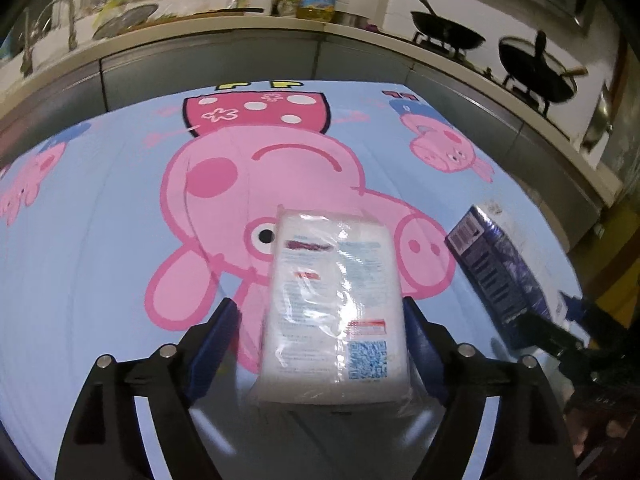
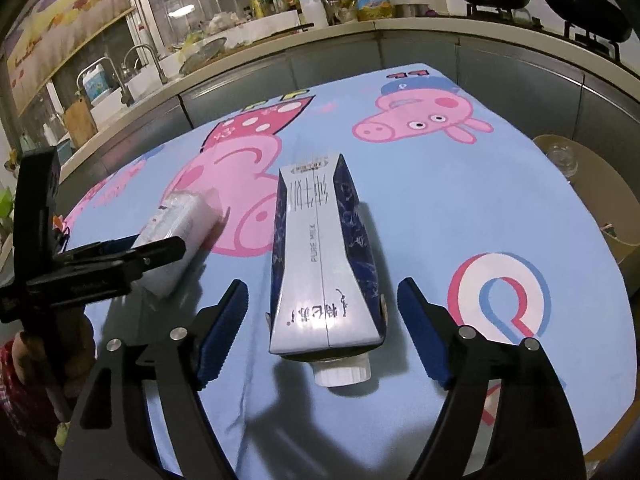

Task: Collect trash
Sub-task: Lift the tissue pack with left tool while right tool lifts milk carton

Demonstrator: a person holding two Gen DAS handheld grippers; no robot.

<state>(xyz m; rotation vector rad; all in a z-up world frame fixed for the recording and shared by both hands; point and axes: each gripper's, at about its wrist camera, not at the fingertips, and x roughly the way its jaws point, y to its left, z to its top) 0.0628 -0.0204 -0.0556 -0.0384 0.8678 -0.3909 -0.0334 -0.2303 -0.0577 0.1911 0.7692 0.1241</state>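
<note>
1. Two grippers work over the cartoon-pig tablecloth (image 1: 100, 240); the left gripper (image 1: 320, 344) is spread, its blue pads either side of the tissue pack (image 1: 332, 304), left of the milk carton (image 2: 320, 264).
2. The carton lies flat on the cloth, cap toward the camera; the right gripper (image 2: 322, 320) is spread around it, pads clear of its sides.

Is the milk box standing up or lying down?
Lying down. The milk carton rests flat on its side on the cartoon tablecloth, its white cap pointing sideways toward the open right gripper.
</note>
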